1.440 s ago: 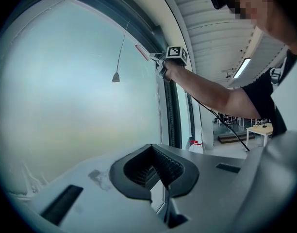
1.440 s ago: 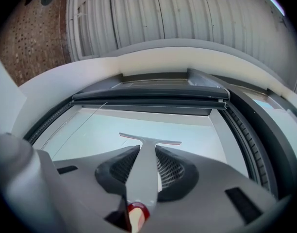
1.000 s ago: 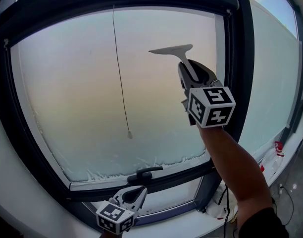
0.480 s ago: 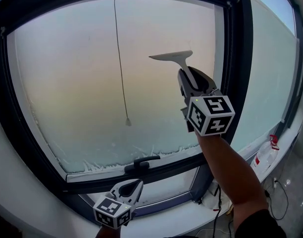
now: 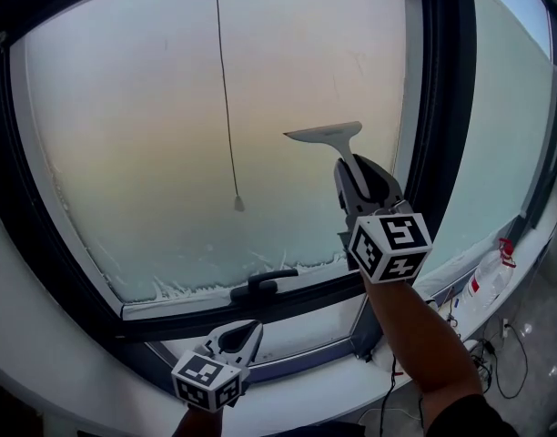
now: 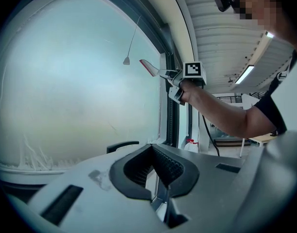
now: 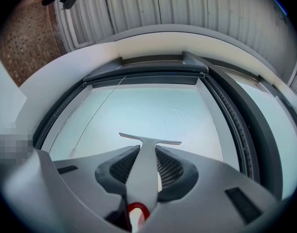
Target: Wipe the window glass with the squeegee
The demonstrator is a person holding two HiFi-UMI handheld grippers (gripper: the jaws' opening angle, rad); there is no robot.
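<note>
A frosted window pane (image 5: 151,126) fills the head view. A grey squeegee (image 5: 326,136) lies with its blade flat on the glass at the pane's right side. My right gripper (image 5: 355,173) is shut on its handle, just below the blade. The right gripper view shows the handle (image 7: 142,171) clamped between the pads and the blade (image 7: 149,141) across the glass ahead. My left gripper (image 5: 235,337) hangs low under the window's bottom frame, jaws shut with nothing between them. In the left gripper view the squeegee (image 6: 149,68) shows up high against the pane.
A thin blind cord with a small weight (image 5: 238,204) hangs down the middle of the pane. A black window handle (image 5: 265,283) sits on the bottom frame. The dark frame post (image 5: 438,107) stands right of the squeegee. A plastic bottle (image 5: 490,276) and cables lie on the sill at right.
My right gripper has drawn the squeegee down the glass, from the upper part of the pane toward its middle. The left gripper has stayed low under the frame.
</note>
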